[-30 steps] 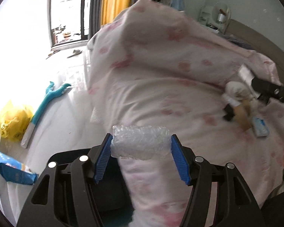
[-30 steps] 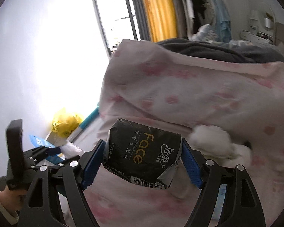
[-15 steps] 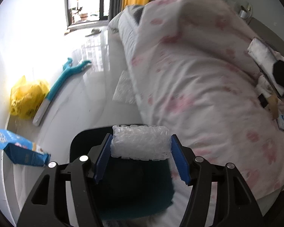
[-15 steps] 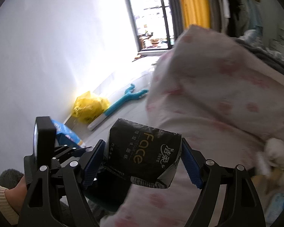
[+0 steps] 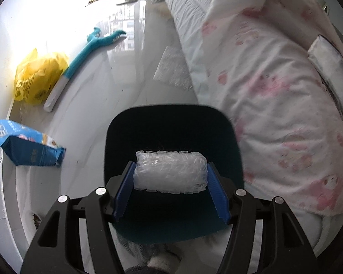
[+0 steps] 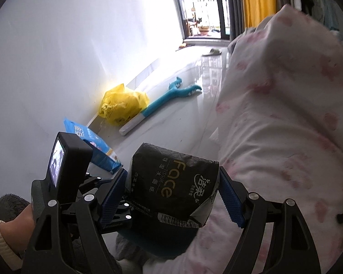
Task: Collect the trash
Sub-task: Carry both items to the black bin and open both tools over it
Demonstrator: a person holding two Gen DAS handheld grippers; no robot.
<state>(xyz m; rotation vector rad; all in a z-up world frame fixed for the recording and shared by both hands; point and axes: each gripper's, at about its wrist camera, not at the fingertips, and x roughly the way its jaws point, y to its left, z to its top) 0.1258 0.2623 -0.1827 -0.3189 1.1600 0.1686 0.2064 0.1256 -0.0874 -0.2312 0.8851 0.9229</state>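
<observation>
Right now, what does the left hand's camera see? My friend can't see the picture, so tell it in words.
The left gripper holds a wad of bubble wrap over a dark bin. A pink-flowered quilt lies to the right; a yellow bag and blue packet sit on the floor to the left.

A wad of clear bubble wrap, folded into a squat block, sits crosswise between the blue fingers of the left gripper, pinched at both ends. It hangs right over the open mouth of a dark teal bin standing on the floor against the bed.

A black tissue packet, printed "Face" in gold with white characters, is clamped between the fingers of the right gripper. It looks crumpled and mostly empty, its torn silver-lined end with a barcode strip drooping toward the camera. Below it shows part of the bin.
</observation>
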